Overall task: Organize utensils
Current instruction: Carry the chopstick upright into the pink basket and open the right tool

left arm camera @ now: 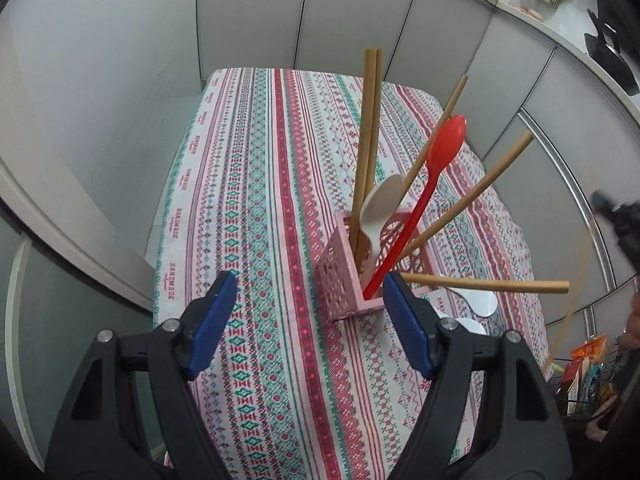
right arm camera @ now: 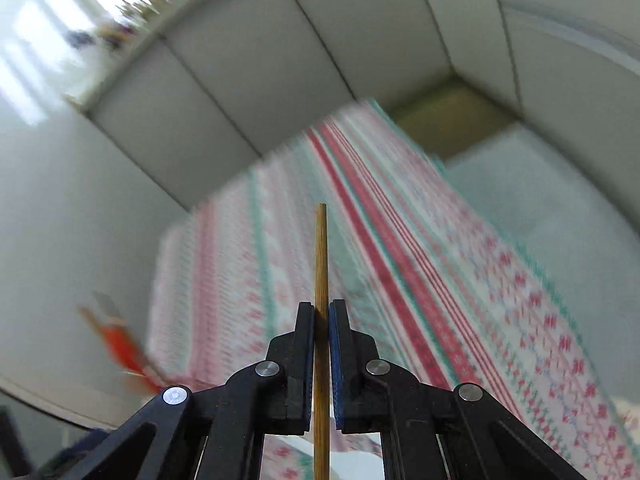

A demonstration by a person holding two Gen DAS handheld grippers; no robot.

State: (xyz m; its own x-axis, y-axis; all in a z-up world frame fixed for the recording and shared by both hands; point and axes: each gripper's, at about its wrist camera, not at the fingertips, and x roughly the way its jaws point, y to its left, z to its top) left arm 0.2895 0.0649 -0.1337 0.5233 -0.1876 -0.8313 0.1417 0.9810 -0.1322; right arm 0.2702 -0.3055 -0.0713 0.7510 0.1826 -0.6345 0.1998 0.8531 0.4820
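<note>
Right gripper (right arm camera: pixel 321 312) clamps a chopstick (right arm camera: pixel 320 256); left gripper (left arm camera: pixel 308 292) gapes empty; next, drop it into the holder (left arm camera: pixel 344 280)

On the tablecloth (left arm camera: pixel 256 208), toward its right edge: a lattice holder (left arm camera: pixel 344 276). In the holder: 2 chopsticks (left arm camera: pixel 366 140) upright at the left, a spoon (left arm camera: pixel 380 204) just right of them, a long spoon (left arm camera: pixel 424 196) leaning right, 3 more chopsticks (left arm camera: pixel 468 196) fanned rightward. Right of the holder, flat on the cloth: another spoon (left arm camera: pixel 482 302). Behind the table: cabinet panels (left arm camera: pixel 344 12). Between the closed right gripper (right arm camera: pixel 321 314) pads: 1 chopstick (right arm camera: pixel 320 256), above the cloth.
</note>
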